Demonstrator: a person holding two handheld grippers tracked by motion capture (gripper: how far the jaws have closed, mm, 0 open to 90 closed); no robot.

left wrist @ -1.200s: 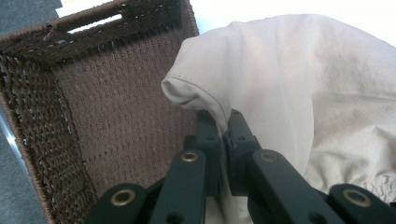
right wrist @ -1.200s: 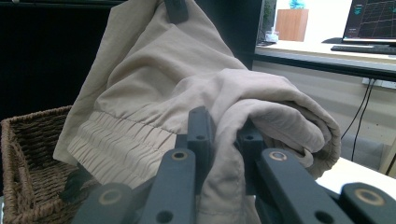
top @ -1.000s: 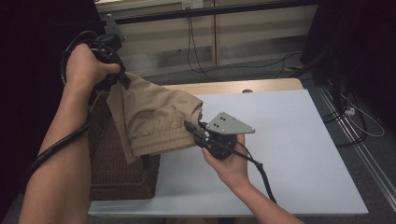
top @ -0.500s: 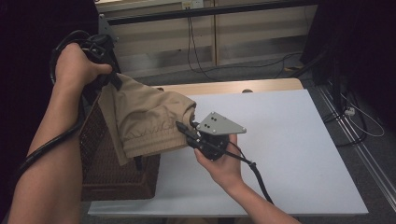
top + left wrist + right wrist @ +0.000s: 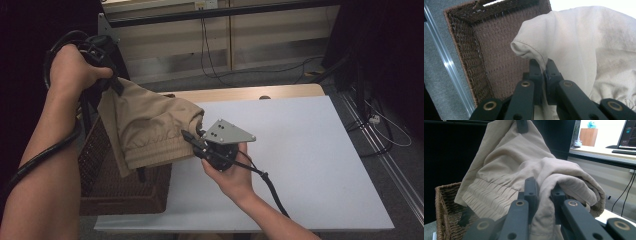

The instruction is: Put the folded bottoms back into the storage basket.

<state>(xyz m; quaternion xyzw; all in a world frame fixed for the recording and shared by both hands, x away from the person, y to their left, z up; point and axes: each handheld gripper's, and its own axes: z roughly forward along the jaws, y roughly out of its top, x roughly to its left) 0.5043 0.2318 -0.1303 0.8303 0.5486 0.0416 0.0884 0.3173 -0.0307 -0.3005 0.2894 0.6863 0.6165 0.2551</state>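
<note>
left gripper [image 5: 112, 82]: jaws clamped on hem of beige garment [image 5: 150, 127], raised over wicker basket [image 5: 100, 170] | right gripper [image 5: 192, 140]: jaws pinch a fold | left gripper view: basket's bare bottom | right gripper view: elastic waistband [image 5: 489, 195]

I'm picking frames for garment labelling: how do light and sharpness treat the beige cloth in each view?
High view: the beige garment is evenly lit and fairly sharp against a dark room. Left gripper view: it looks washed out, nearly white, above the wicker basket. Right gripper view: folds read clearly; the jaws up close are soft.
</note>
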